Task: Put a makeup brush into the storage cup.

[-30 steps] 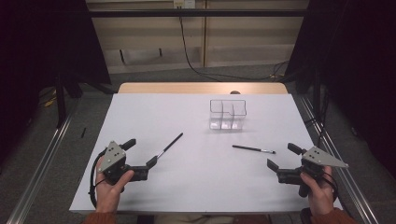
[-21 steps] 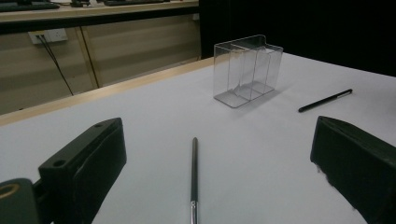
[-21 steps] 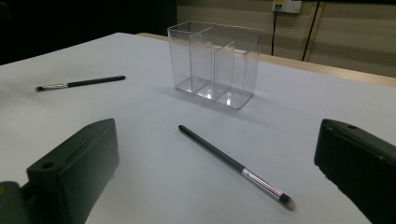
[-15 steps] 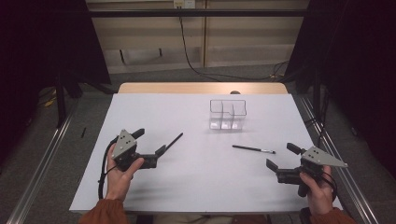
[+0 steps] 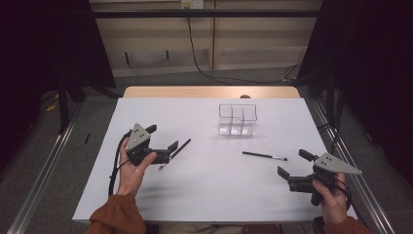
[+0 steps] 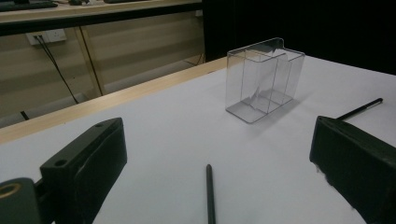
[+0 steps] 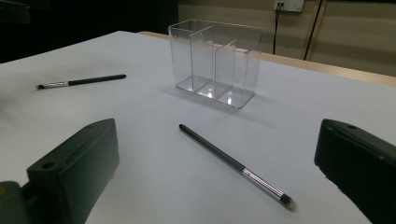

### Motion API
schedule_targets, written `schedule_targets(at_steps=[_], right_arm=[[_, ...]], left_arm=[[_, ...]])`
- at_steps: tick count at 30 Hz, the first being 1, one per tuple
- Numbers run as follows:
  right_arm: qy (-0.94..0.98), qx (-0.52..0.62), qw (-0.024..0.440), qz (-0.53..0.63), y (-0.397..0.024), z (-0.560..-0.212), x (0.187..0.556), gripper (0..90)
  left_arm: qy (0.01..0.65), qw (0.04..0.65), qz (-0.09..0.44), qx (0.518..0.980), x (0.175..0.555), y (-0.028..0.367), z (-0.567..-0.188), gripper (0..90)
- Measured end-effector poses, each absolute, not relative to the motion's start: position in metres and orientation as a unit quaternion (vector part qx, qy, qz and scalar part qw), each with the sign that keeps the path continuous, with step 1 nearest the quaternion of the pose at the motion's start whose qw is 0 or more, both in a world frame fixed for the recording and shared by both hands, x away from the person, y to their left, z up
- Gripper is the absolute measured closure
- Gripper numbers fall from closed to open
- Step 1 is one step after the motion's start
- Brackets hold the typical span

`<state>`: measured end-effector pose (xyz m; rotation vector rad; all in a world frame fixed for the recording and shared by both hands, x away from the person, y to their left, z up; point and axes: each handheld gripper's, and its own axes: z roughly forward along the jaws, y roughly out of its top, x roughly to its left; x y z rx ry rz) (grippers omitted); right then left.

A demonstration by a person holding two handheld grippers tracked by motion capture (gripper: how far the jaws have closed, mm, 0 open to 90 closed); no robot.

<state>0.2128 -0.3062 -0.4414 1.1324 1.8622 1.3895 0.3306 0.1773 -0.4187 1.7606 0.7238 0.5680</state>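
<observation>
The left gripper point(image 5: 163, 146) has its jaws wide apart, and the near brush point(image 6: 209, 193) lies on the table point(image 5: 204, 195) between them, its tip pointing ahead toward the clear box point(image 6: 262, 79) farther off. The right gripper point(image 5: 292, 168) also has its jaws spread, with the far brush point(image 7: 233, 163) lying just ahead between them, bristles nearest. The box point(image 7: 215, 60) stands beyond that brush.
</observation>
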Motion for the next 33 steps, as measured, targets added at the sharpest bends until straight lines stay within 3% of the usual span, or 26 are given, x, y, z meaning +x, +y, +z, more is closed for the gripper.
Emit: schedule_targets(at_steps=[15,33], right_arm=[[0.695,0.419,0.274,0.516,-0.307,-0.442,0.213,0.0],[0.696,0.418,0.273,0.516,-0.307,-0.442,0.213,0.0]], left_arm=[[0.32,0.522,0.229,0.756,0.351,0.169,-0.417,3.9],[0.34,0.424,0.194,0.816,0.372,0.168,-0.41,5.2]])
